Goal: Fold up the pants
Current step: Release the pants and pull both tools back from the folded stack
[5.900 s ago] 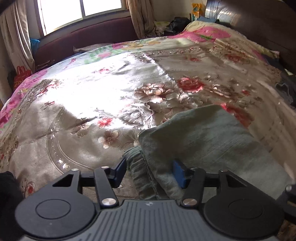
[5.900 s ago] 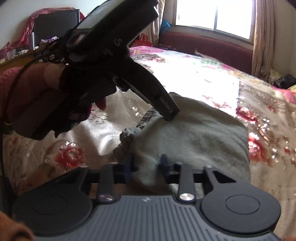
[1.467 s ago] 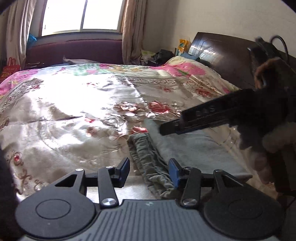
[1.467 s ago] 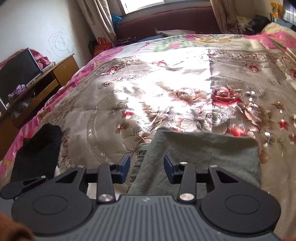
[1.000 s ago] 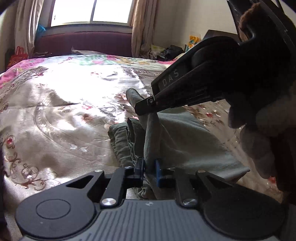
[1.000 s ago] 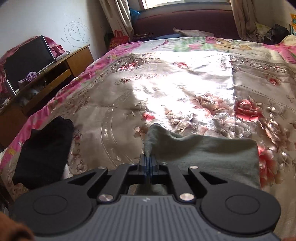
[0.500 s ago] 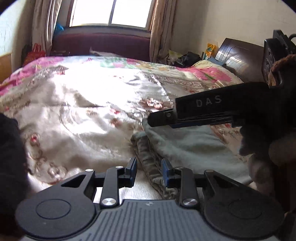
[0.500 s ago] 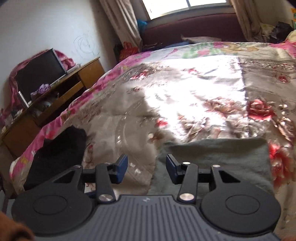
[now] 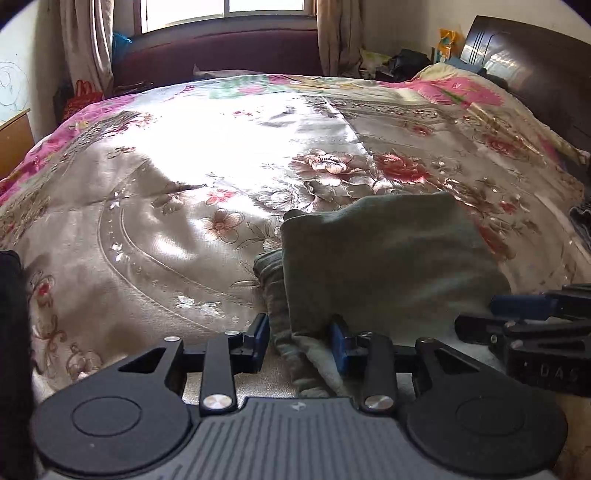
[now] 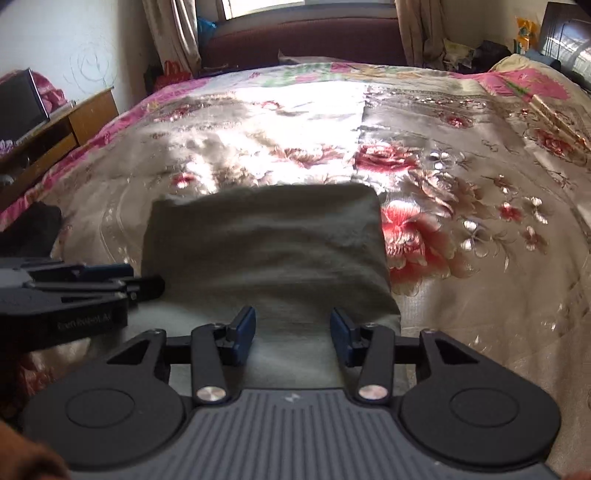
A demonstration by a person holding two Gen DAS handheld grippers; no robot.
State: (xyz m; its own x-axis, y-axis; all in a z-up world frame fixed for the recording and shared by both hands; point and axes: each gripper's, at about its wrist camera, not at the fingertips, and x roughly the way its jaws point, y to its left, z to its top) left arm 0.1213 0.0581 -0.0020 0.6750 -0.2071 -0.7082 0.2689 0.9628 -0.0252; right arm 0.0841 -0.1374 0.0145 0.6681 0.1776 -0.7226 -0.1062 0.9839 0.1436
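Beside folded pants (image 9: 384, 254), black cloth (image 10: 33, 225) on bedspread (image 9: 221, 155).

A home bedroom is shown: a wide bed (image 9: 155, 236) covered with a shiny flowered bedspread (image 10: 461, 155), a dark wooden headboard (image 9: 535, 74), a curtained window (image 9: 225, 7), and a wooden side table (image 10: 85, 114) against the wall.

Window (image 9: 266, 5): bright, curtained (image 9: 86, 44), far wall
Bed (image 9: 184, 155): floral satin cover, sunlit
Headboard (image 9: 535, 62): dark, right
Desk (image 10: 55, 133): wooden, left

Folded pants (image 10: 266, 254) on bedspread (image 9: 184, 206), window (image 9: 229, 7) behind, perhaps a desk (image 10: 55, 129) left
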